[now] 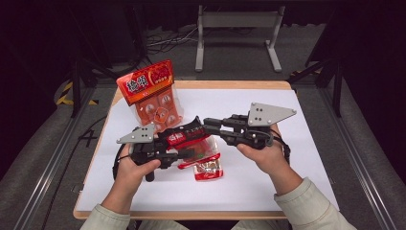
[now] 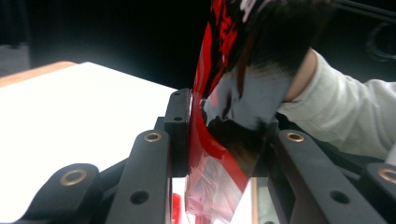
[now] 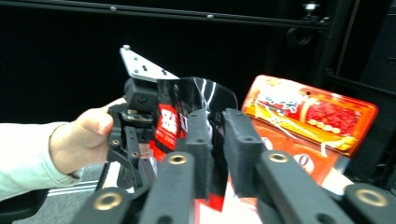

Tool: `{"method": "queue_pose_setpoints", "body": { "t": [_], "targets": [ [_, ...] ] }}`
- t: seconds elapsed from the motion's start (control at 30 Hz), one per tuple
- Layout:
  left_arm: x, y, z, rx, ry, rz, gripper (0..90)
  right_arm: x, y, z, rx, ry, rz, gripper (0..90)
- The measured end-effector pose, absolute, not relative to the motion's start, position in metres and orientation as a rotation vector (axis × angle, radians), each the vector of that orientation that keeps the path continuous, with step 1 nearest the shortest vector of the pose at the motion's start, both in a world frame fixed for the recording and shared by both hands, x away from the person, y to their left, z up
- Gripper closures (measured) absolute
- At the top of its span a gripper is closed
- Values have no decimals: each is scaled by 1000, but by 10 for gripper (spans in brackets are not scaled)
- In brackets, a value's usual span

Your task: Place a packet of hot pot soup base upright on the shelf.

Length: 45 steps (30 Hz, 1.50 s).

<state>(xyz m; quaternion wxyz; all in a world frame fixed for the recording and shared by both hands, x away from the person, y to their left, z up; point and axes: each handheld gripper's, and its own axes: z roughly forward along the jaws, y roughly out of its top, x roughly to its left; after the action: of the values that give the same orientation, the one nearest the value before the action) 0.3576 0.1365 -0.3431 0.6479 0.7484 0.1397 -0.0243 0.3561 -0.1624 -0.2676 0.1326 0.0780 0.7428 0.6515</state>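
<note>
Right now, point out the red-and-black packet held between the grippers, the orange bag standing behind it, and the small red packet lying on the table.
red-and-black packet [image 1: 184, 136], high view, its red label.
orange bag [image 1: 146, 82], high view, its red header card.
small red packet [image 1: 208, 170], high view, its middle.

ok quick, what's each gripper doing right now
left gripper: closed on the red and black snack packet.
right gripper: fingers around the same packet, grip cannot be told.
</note>
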Motion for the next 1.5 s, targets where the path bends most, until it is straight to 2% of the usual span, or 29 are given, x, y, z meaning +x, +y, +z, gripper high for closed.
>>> {"method": "queue_pose_setpoints", "body": {
  "t": [0.17,0.63,1.27,1.5],
  "targets": [
    [364,151,-330,1701,361,34,688,358,-170,-271,293,2143,1861,675],
    [389,194,-315,1760,469,202,687,361,-195,-287,385,2154,1827,628],
    [406,215,-332,1899,373,288,686,363,-221,-309,492,2141,1847,575],
    [404,219,-345,1914,393,326,686,363,-223,-315,511,2135,1869,569]
  ]
}}
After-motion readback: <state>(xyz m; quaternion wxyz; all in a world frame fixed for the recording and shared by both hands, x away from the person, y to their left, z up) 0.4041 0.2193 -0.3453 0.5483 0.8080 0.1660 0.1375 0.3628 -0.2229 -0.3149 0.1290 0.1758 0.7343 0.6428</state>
